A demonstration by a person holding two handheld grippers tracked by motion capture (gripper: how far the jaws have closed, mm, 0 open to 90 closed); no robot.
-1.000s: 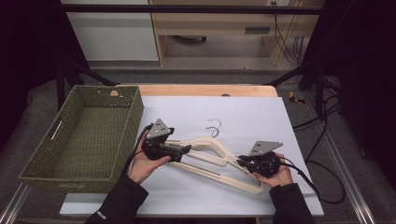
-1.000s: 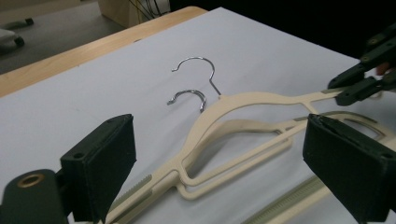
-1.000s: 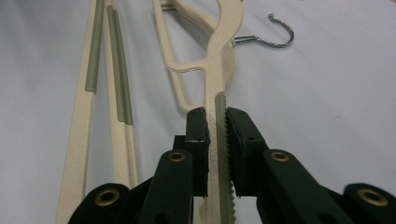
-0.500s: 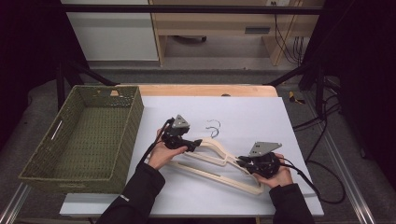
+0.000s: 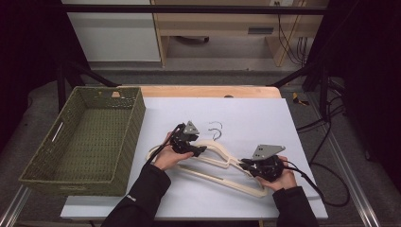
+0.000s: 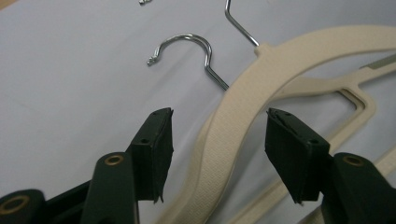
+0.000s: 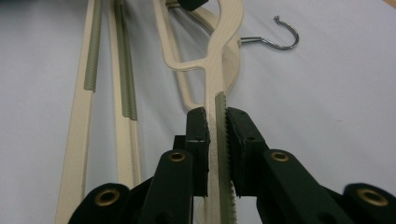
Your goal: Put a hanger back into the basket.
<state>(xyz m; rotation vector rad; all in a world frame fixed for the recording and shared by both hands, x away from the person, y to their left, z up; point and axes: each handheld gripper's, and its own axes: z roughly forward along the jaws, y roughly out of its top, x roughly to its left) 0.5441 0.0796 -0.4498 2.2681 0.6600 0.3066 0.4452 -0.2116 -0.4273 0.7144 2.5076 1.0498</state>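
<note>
Two cream hangers (image 5: 222,161) lie stacked on the white table top (image 5: 246,113), their wire hooks (image 5: 216,128) pointing toward the far side. My left gripper (image 5: 201,150) sits at the hangers' neck, just below the hooks. In the left gripper view its jaws (image 6: 219,149) straddle the upper hanger's curved shoulder (image 6: 238,121); they have just been closing, and the pads (image 6: 161,140) stand clear of it. My right gripper (image 5: 244,163) is shut on the upper hanger's arm (image 7: 215,116) near its right end, with the arm pinched edge-on between the pads (image 7: 197,135).
A green woven basket (image 5: 138,118) stands on the left of the table, its near wall close to the person's left forearm. A wooden strip (image 5: 208,91) runs along the table's far edge. Cables (image 5: 326,194) trail off the right side.
The left gripper has slid right along the hangers, from their left end to the neck by the hooks, and its jaws have narrowed. The right gripper has kept still.
</note>
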